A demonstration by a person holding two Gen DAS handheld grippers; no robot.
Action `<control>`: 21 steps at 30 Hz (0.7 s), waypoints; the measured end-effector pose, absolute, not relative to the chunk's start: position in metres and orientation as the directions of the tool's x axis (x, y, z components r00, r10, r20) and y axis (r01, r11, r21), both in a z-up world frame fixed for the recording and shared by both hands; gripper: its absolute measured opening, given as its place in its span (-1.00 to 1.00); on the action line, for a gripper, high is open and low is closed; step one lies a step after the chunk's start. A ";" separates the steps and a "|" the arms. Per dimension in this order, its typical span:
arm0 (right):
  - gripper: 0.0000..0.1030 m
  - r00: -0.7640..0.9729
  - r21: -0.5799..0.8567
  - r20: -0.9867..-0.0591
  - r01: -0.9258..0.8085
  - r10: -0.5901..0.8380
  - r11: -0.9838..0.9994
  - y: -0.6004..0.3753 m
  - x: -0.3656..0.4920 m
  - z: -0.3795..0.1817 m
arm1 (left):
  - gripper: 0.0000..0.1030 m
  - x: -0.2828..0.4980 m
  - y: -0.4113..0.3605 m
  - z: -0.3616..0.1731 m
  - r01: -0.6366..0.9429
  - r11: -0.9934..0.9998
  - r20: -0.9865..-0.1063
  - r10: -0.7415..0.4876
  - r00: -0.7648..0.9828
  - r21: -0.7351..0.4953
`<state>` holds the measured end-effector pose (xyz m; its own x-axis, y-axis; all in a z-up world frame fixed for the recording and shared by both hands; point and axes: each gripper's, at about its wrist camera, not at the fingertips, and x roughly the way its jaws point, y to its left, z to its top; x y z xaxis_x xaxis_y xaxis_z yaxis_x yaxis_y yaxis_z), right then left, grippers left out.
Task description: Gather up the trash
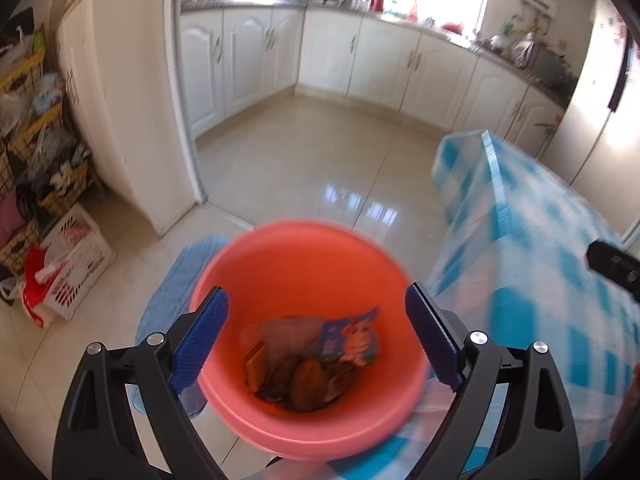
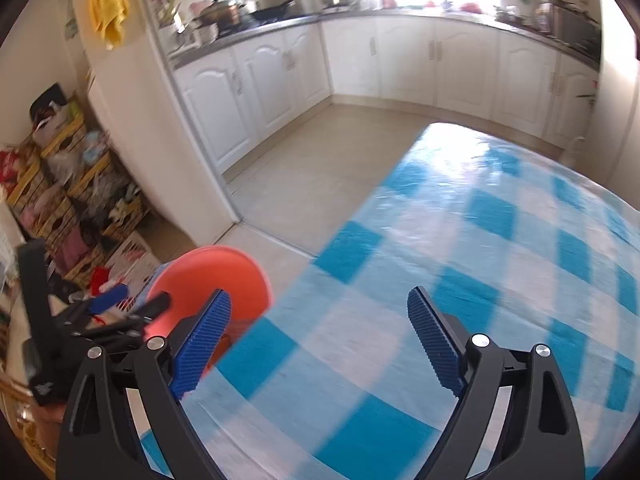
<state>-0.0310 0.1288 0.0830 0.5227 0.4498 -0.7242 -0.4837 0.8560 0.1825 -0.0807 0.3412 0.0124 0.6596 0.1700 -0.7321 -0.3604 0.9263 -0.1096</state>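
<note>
Left wrist: left hand-held gripper (image 1: 316, 338) hanging spread and empty over the bin (image 1: 308, 420); wrappers (image 1: 312, 360) lying inside. Drop looks done.

Right wrist: right hand-held gripper (image 2: 320, 342) gaping, empty, above the bare desk (image 2: 460, 240). Next: seeking further trash.

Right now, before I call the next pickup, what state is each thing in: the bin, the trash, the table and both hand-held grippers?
Pink bin: upright, open-topped, partly filled.
Trash: wrappers and brown scraps lying at the bin's bottom.
Checked tablecloth: spread over the table, no trash visible on it.
Left hand-held gripper: open, empty, above the bin.
Right hand-held gripper: open, empty, over the tablecloth.
Yellow cloth: hanging on the wall.
</note>
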 end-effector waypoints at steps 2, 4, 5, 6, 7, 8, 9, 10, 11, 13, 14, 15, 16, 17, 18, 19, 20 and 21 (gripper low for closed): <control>0.74 0.550 0.171 -0.719 -0.453 0.425 0.875 0.115 -0.035 0.088 | 0.83 -0.084 0.326 0.031 -0.339 0.935 -0.706 0.173 0.687 -0.101; 0.75 0.587 0.154 -0.708 -0.414 0.393 0.897 0.092 -0.042 0.096 | 0.87 -0.089 0.311 0.046 -0.315 0.945 -0.676 0.173 0.717 -0.093; 0.75 0.599 0.151 -0.704 -0.398 0.381 0.905 0.084 -0.043 0.098 | 0.88 -0.091 0.301 0.055 -0.297 0.951 -0.662 0.165 0.731 -0.090; 0.76 0.619 0.143 -0.698 -0.372 0.360 0.917 0.071 -0.047 0.103 | 0.89 -0.094 0.290 0.062 -0.279 0.956 -0.652 0.159 0.741 -0.085; 0.77 0.631 0.135 -0.695 -0.355 0.344 0.925 0.064 -0.049 0.106 | 0.89 -0.096 0.280 0.069 -0.264 0.962 -0.644 0.155 0.749 -0.076; 0.77 0.647 0.129 -0.690 -0.332 0.325 0.934 0.054 -0.053 0.110 | 0.89 -0.100 0.270 0.075 -0.251 0.966 -0.637 0.153 0.756 -0.067; 0.78 0.659 0.130 -0.683 -0.313 0.314 0.941 0.044 -0.056 0.114 | 0.90 -0.103 0.259 0.081 -0.238 0.970 -0.629 0.150 0.763 -0.058; 0.78 0.676 0.134 -0.673 -0.288 0.301 0.948 0.030 -0.061 0.121 | 0.90 -0.105 0.249 0.087 -0.224 0.973 -0.622 0.144 0.770 -0.053; 0.78 0.686 0.134 -0.667 -0.274 0.291 0.952 0.022 -0.063 0.125 | 0.90 -0.107 0.240 0.093 -0.211 0.976 -0.616 0.136 0.776 -0.051; 0.79 0.720 0.126 -0.648 -0.222 0.250 0.967 0.001 -0.073 0.137 | 0.90 -0.112 0.222 0.104 -0.181 0.982 -0.603 0.112 0.790 -0.054; 0.80 0.737 0.124 -0.634 -0.204 0.236 0.971 -0.007 -0.078 0.144 | 0.90 -0.115 0.211 0.111 -0.165 0.985 -0.595 0.101 0.797 -0.053; 0.82 0.752 0.124 -0.620 -0.190 0.226 0.974 -0.016 -0.083 0.149 | 0.90 -0.119 0.202 0.118 -0.156 0.986 -0.587 0.098 0.803 -0.049; 0.84 0.770 0.118 -0.604 -0.169 0.206 0.979 -0.027 -0.090 0.157 | 0.90 -0.122 0.194 0.124 -0.149 0.988 -0.578 0.095 0.810 -0.046; 0.84 0.790 0.113 -0.585 -0.143 0.182 0.983 -0.038 -0.097 0.165 | 0.91 -0.124 0.187 0.130 -0.141 0.989 -0.571 0.092 0.816 -0.042; 0.86 0.811 0.109 -0.562 -0.119 0.160 0.987 -0.049 -0.106 0.173 | 0.91 -0.128 0.177 0.136 -0.129 0.991 -0.561 0.086 0.824 -0.037; 0.87 0.825 0.104 -0.547 -0.104 0.144 0.989 -0.055 -0.111 0.178 | 0.91 -0.131 0.170 0.141 -0.119 0.992 -0.553 0.081 0.829 -0.033; 0.87 0.842 0.093 -0.526 -0.083 0.120 0.992 -0.064 -0.119 0.186 | 0.91 -0.135 0.163 0.147 -0.110 0.994 -0.542 0.079 0.836 -0.024; 0.87 0.857 0.084 -0.506 -0.063 0.097 0.994 -0.072 -0.127 0.193 | 0.92 -0.139 0.153 0.155 -0.104 0.994 -0.527 0.084 0.846 -0.010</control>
<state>-0.1271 -0.0718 0.1930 0.8572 0.0973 -0.5057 -0.0631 0.9944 0.0844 -0.1394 0.1533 0.1547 0.8460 0.0837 -0.5266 -0.1043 0.9945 -0.0096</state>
